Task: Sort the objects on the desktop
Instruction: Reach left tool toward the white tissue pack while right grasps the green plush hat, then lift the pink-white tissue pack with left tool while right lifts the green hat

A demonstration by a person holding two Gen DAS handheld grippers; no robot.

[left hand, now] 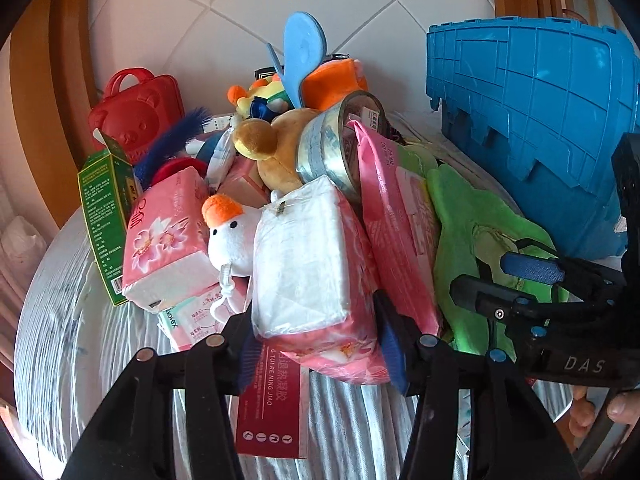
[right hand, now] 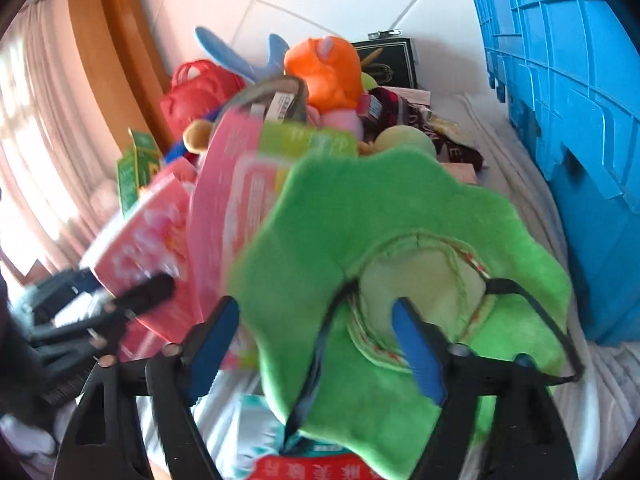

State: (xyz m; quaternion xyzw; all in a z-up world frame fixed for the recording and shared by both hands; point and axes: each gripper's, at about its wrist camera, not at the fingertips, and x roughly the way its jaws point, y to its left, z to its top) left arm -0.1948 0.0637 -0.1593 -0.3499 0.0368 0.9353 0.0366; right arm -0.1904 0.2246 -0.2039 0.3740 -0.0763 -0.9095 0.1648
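Two grippers work one crowded pile. The left gripper (left hand: 318, 344) has its fingers clamped on a tissue pack (left hand: 308, 256) at the pile's near edge. Just beside it, the right gripper (right hand: 316, 344) stands spread around a green plush cloth (right hand: 400, 216); contact is unclear. A blue crate (left hand: 532, 120) walls the right; bare striped worktop (left hand: 76, 320) lies left.

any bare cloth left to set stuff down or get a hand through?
Bare striped cloth lies left of the green box, and a strip runs between the green plush and blue crate. The middle pile around the tissue pack is crowded.
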